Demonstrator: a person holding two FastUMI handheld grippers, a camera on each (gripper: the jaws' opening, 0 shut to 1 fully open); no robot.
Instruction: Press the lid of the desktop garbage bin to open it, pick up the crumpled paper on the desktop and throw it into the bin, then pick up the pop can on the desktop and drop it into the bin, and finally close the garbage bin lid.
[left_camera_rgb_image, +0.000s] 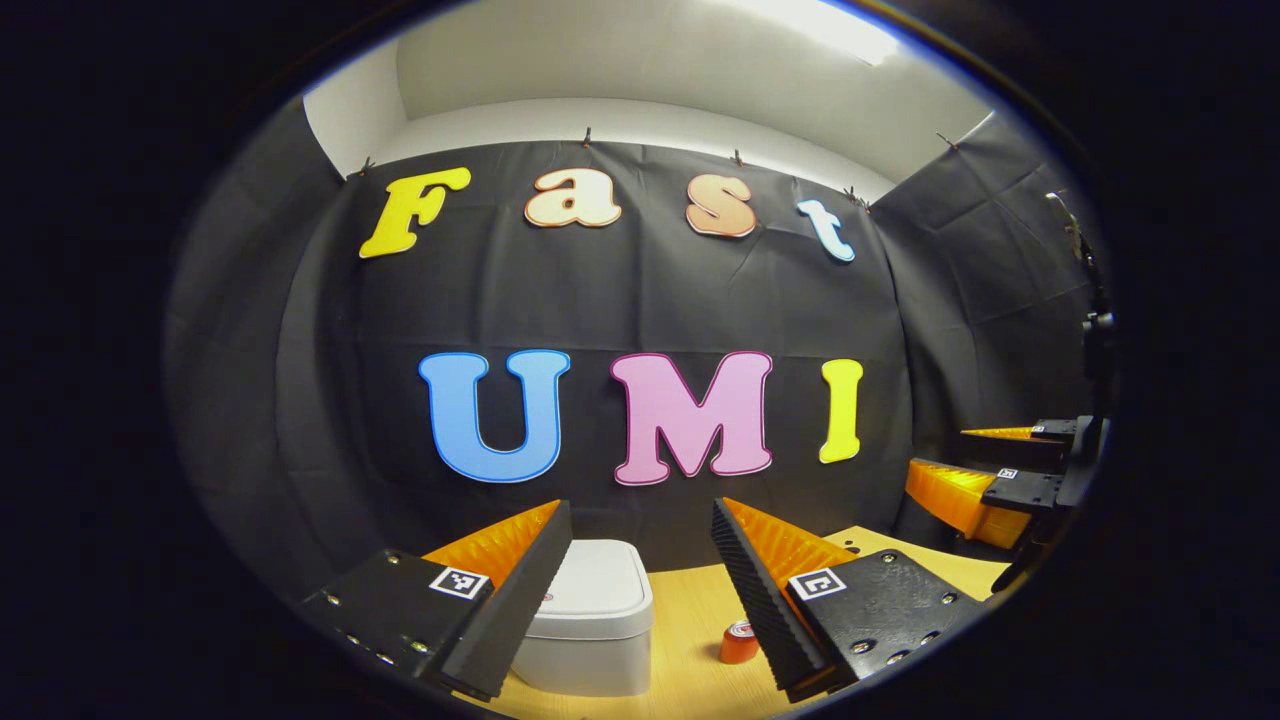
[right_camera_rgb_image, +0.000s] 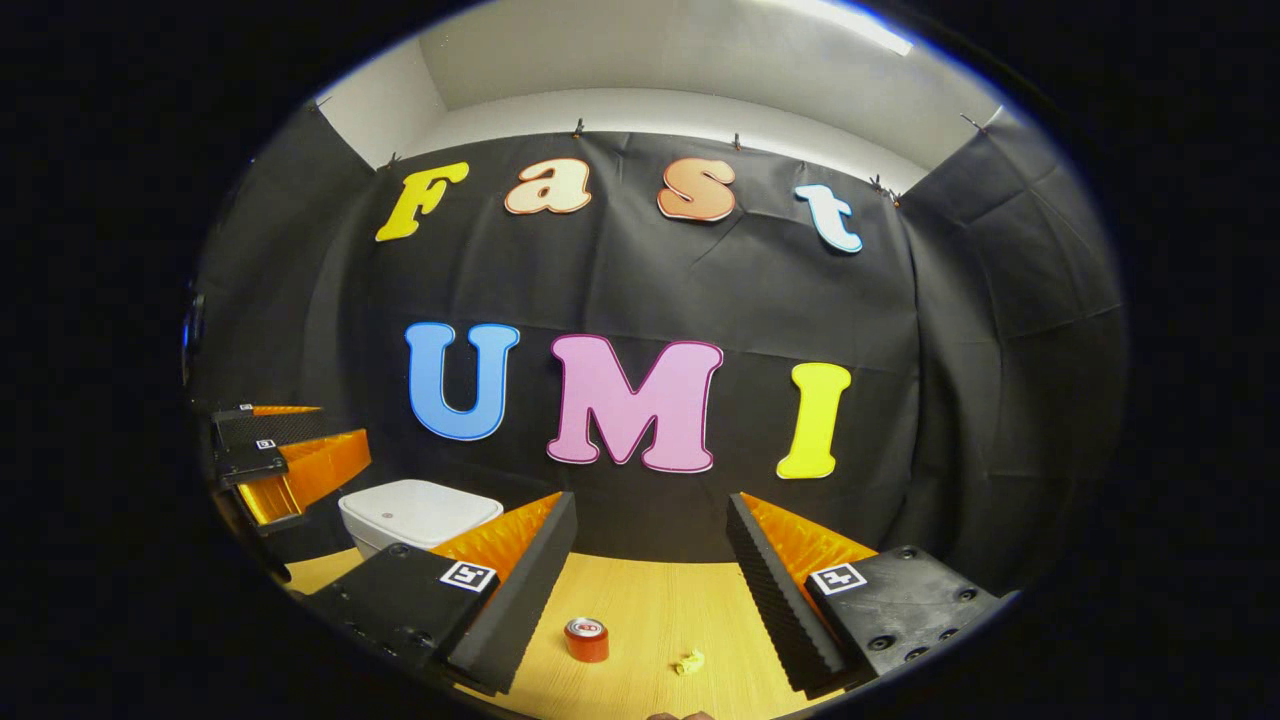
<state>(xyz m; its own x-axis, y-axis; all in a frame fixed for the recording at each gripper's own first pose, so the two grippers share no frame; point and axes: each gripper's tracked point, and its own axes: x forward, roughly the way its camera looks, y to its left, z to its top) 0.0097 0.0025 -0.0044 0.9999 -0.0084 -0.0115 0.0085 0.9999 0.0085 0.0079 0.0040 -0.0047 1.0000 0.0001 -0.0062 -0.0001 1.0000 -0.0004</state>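
On the tabletop (right_camera_rgb_image: 640, 590), 3 task items sit apart from each other. White garbage bin (left_camera_rgb_image: 595, 615) has its lid (left_camera_rgb_image: 600, 585) down, flat on the body. In my left gripper view the bin stands just ahead, partly behind the left finger of my left tongs (left_camera_rgb_image: 640, 600). Pop can (left_camera_rgb_image: 739, 642) stands upright to the right of the bin, its right side cut off by the other finger of those tongs.

Left tongs: fingers wide apart, nothing between them, raised above the tabletop.

Right tongs (right_camera_rgb_image: 650, 590): fingers also wide apart, holding nothing, likewise raised above the tabletop. In my right gripper view the can (right_camera_rgb_image: 587, 640) sits upright between the 2 fingers, nearer the left one, not touching either. Crumpled paper (right_camera_rgb_image: 689, 662) is a small yellowish wad lying on the wood just right of the can, clear of it. Bin (right_camera_rgb_image: 415, 512) is farther back on the left, lid closed, partly behind the left finger.

Each view also catches the other tongs off to the side: right tongs (left_camera_rgb_image: 990, 475) at the right edge of the left view, left tongs (right_camera_rgb_image: 290, 455) at the left edge of the right view above and beside the bin. Both look spread.
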